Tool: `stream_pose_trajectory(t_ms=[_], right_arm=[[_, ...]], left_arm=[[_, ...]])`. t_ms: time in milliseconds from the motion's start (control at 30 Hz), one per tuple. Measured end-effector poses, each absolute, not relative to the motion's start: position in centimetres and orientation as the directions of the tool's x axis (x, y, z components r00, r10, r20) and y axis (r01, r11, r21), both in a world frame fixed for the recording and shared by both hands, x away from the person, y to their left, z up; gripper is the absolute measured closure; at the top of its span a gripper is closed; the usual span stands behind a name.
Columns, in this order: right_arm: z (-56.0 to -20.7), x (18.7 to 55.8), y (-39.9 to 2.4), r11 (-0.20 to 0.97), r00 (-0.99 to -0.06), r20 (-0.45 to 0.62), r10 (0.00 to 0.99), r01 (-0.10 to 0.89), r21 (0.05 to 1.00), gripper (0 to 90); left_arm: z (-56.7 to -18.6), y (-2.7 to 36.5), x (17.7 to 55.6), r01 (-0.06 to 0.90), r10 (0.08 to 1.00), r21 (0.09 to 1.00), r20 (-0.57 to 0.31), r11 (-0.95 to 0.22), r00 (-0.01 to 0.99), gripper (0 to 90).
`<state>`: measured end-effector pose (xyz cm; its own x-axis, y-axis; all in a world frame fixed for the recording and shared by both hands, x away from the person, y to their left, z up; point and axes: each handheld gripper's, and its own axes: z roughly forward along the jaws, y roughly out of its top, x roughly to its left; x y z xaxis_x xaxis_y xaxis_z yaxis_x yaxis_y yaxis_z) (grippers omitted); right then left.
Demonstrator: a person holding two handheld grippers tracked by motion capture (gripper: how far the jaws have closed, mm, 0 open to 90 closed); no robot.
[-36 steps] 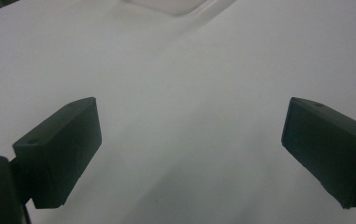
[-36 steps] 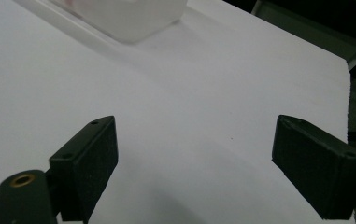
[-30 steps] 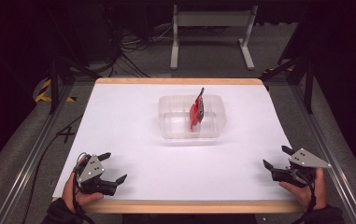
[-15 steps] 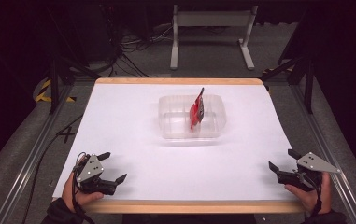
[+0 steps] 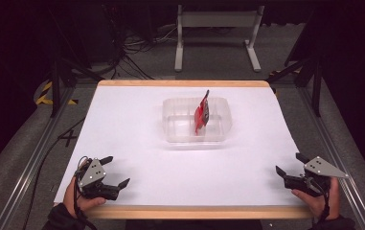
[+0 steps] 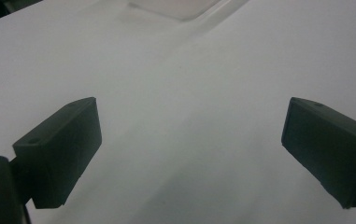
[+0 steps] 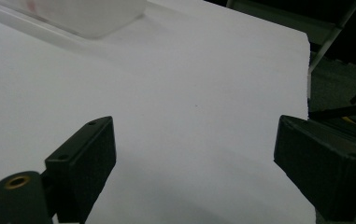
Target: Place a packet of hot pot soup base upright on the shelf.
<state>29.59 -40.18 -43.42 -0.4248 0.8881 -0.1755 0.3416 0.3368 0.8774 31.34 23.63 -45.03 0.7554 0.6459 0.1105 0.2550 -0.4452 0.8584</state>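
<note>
Both claws sit parted and empty at the near edge of the white table top [image 5: 137, 134]. From my seat, the left gripper [image 5: 114, 171] rests at the near left corner with its jaws spread wide, nothing between them, and the right gripper [image 5: 286, 165] rests at the near right corner, jaws just as wide and just as bare. In each gripper view I see only plain white surface between the black jaws.

What I would go for is the clear, shallow plastic tub [image 5: 175, 132], which lies forward of both claws, well apart from each, roughly midway between them. From the left gripper it lies ahead and to the right; from the right gripper, ahead and to the left. I judge neither hand clearly nearer. Its long axis runs across the table, side to side.

Inside the tub stands a flat red packet with a dark edge [image 5: 200, 115], tilted, its top leaning away from me and poking above the far rim. It sits in the right half of the tub, so I reckon the right gripper has the slightly easier reach. I see nothing else in the tub.
</note>
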Motion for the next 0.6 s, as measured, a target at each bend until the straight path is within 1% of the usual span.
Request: stream_pose_trajectory(t_ms=[600], right_arm=[[-43.37, 29.59, -40.01, 0.343, -0.429, -0.181, 0.885, 0.337, 0.877, 13.6]], left_arm=[[-45.03, 23.55, 31.35, 0.253, 0.641, 0.856, 0.114, -0.451, 0.759, 5.7]])
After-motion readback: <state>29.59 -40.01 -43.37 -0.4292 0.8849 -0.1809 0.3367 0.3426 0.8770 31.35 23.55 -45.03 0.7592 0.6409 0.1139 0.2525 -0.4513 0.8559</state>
